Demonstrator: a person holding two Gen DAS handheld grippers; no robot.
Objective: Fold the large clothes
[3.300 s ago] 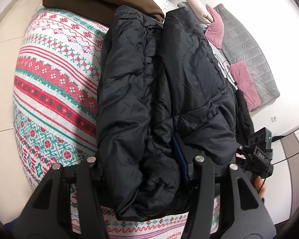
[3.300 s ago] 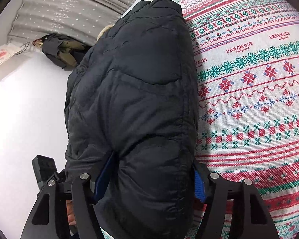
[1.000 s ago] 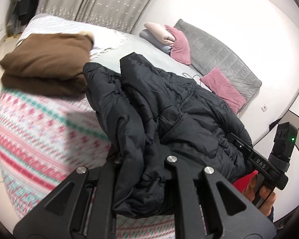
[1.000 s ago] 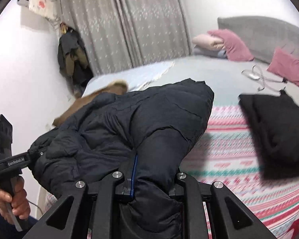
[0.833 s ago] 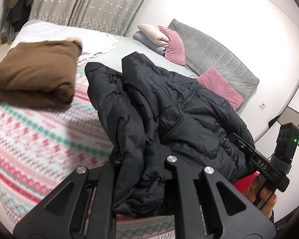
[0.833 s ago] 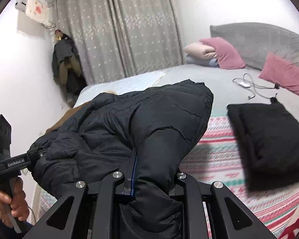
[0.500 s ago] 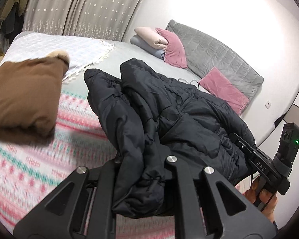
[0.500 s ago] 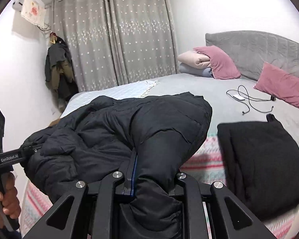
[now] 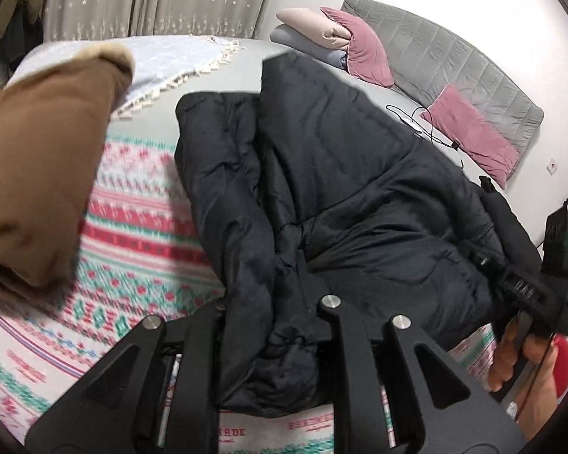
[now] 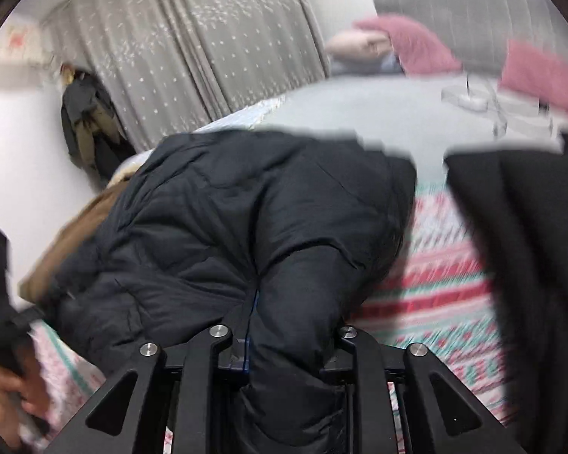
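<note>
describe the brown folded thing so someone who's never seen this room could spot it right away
Start at the bed and find the red, green and white patterned blanket spread over its near end. The brown folded garment lies on that blanket, left of the black puffer jacket that both claws hold. It is the only tan-brown item, matte and soft beside the shiny quilted jacket, with a pale fuzzy trim at its far end.

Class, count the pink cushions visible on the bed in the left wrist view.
2: one pink cushion leans on the folded bedding by the headboard; another lies farther right. Others may be hidden.
</note>
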